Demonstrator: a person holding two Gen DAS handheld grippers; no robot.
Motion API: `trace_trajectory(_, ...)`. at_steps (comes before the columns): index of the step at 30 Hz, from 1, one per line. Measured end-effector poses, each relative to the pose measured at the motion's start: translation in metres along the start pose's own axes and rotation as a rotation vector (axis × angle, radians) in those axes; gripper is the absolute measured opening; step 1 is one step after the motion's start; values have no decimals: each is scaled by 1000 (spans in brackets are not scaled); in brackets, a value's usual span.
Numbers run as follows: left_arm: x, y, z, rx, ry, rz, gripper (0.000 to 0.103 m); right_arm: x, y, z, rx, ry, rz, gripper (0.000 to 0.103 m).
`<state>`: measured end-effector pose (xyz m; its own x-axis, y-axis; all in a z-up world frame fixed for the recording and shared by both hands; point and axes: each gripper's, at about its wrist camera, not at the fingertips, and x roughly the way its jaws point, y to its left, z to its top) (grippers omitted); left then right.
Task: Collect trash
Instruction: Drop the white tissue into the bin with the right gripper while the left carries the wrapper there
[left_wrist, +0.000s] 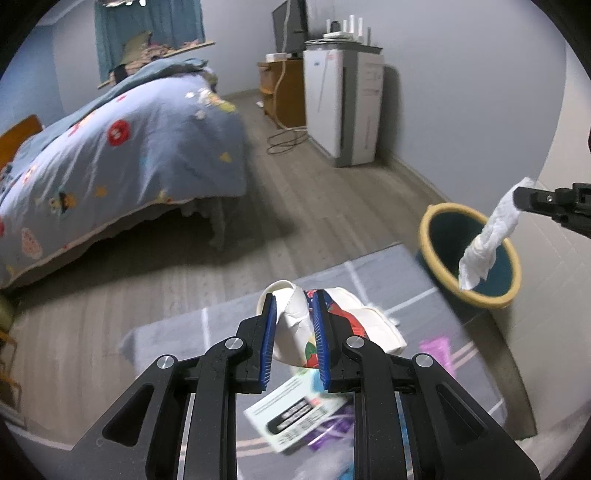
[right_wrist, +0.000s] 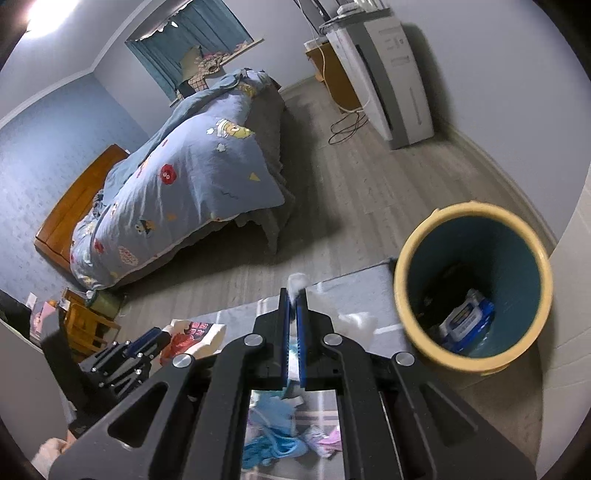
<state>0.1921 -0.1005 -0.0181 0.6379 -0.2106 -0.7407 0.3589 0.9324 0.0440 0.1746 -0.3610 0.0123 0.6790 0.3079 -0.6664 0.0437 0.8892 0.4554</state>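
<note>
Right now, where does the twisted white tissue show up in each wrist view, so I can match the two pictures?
Left wrist view: the white tissue hangs at the right, pinched by the right gripper, in front of the trash bin.
Right wrist view: only a tuft of it pokes out between the closed blue pads at centre; the rest is hidden.
Shared landmark: the yellow-rimmed trash bin, right of centre in both.

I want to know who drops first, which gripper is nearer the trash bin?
Right. The right gripper holds a twisted tissue that dangles in front of the trash bin. The left gripper, clamped on a crumpled wrapper, is back over the grey mat.
</note>
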Motion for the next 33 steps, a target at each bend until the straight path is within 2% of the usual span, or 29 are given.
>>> trace_trajectory(10,10,-73,35,127,-26,-75,21,-21,-43,21,30,-43,-21,3)
trace_trajectory(11,13,-79,37,136,-25,-81,19,-23,-48,22,39,-47,-21,3)
trace_trajectory(12,17,-88,39,148,-20,-90,13,-25,-53,24,46,-51,-24,3)
trace_trajectory(14,25,-104,43,169,-6,-110,12,-28,-65,27,65,-62,-28,3)
trace_trajectory(17,43,-124,45,199,31,-128,1,-27,-85,27,114,-60,-25,3)
trace_trajectory(19,58,-134,40,220,73,-112,1,-24,-93,26,133,-50,-24,3)
trace_trajectory(23,84,-133,27,170,164,-124,1,-21,-102,22,156,-36,-20,3)
trace_trajectory(28,109,-119,0,164,237,-70,14,-19,-101,23,149,-30,-5,3)
trace_trajectory(29,113,-116,-5,160,253,-68,22,-19,-101,23,151,-30,0,3)
trace_trajectory(30,117,-114,-12,154,272,-75,38,-18,-101,23,154,-30,1,3)
trace_trajectory(32,121,-113,-23,150,284,-90,57,-17,-99,23,154,-27,2,3)
trace_trajectory(33,123,-115,-30,155,286,-90,61,-15,-99,23,153,-24,0,3)
